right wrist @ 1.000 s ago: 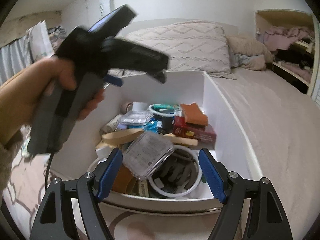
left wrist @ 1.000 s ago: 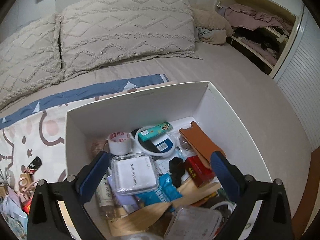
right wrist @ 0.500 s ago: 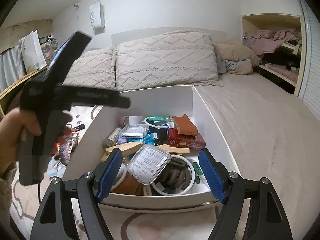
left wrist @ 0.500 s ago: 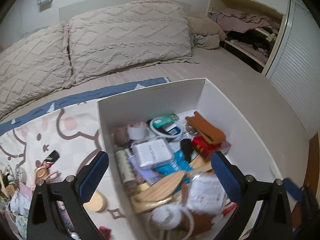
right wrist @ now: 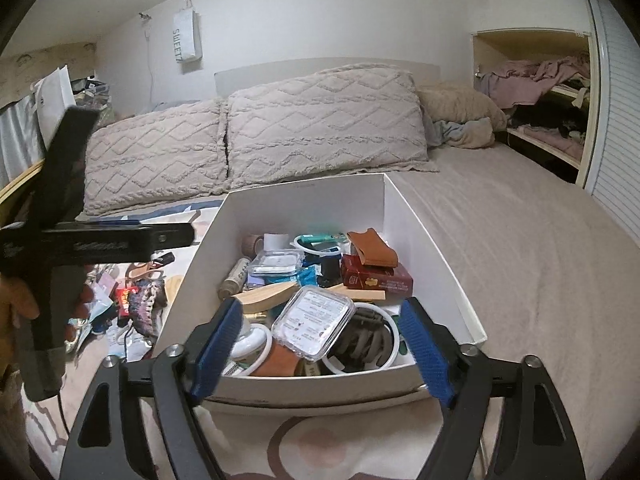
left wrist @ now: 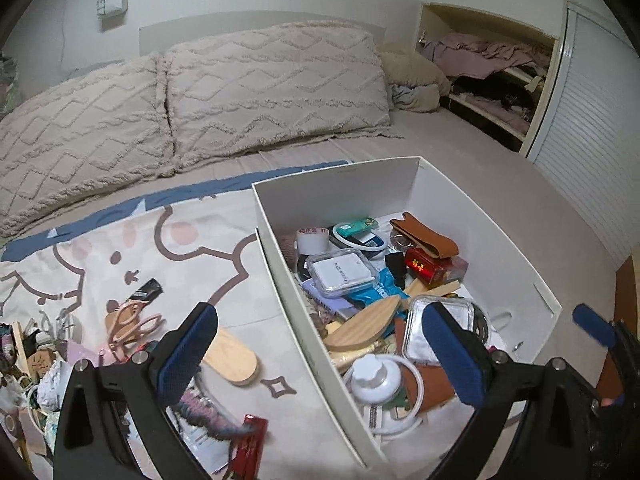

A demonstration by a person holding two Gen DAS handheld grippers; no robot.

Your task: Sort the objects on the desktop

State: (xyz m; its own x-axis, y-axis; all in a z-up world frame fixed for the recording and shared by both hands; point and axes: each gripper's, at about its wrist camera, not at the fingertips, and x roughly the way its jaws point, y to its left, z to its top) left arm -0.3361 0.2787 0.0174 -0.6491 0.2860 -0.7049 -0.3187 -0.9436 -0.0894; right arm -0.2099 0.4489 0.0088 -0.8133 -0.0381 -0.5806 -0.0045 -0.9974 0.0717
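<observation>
A white box [left wrist: 440, 188] [right wrist: 432, 236] stands on the bed, full of small items: a clear plastic case [left wrist: 342, 272] [right wrist: 313, 322], a red packet [left wrist: 434, 268] [right wrist: 376, 277], a brown leather piece [left wrist: 424, 234], a tape roll [left wrist: 313, 239], a wooden piece [left wrist: 366, 326]. My left gripper [left wrist: 316, 352] is open and empty, above the box's left wall. My right gripper [right wrist: 320, 350] is open and empty, at the box's near wall. The left gripper's body [right wrist: 60, 240] shows in the right wrist view.
Loose items lie on the cartoon-print blanket [left wrist: 120, 248] left of the box: pink scissors [left wrist: 132, 326], a wooden oval [left wrist: 236, 362], a black tube [left wrist: 147, 291], a red packet [left wrist: 250, 446], a knitted piece [left wrist: 204, 416]. Pillows [left wrist: 272, 88] lie behind. A closet [left wrist: 492, 80] stands far right.
My left gripper has moved left and back, away from over the box, so the blanket clutter now shows. My right gripper has pulled back a little. Both stay open.
</observation>
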